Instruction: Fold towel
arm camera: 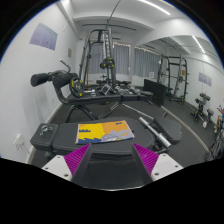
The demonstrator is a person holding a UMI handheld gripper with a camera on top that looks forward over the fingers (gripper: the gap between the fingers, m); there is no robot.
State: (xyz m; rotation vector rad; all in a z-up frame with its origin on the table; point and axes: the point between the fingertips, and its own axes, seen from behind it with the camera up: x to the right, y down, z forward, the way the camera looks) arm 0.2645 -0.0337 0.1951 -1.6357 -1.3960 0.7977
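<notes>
While the gripper points forward across a gym room, its two fingers stand wide apart with nothing between them. Each finger shows a triangular magenta pad, flat and matte, the tips angled inward toward one another. Between and below the fingers lies a smooth dark surface, plain and without pattern.

Just ahead of the fingertips rests the towel, a flat, roughly rectangular piece lying spread out. Its cloth is mostly yellow with blue and white patches, and its edges look slightly uneven. It lies on a dark padded bench with a matte, upholstered look, untouched by either finger.

Just beside the towel, to one side, a pale cylindrical bar lies at an angle on the dark floor.

Beyond the towel stands exercise equipment: a black metal frame with thin upright tubes, and padded black rests on angled arms. Farther off, a second dark rack stands near the wall.

White walls close the room, one bearing a pale rectangular poster, and long bright ceiling lights run overhead.
</notes>
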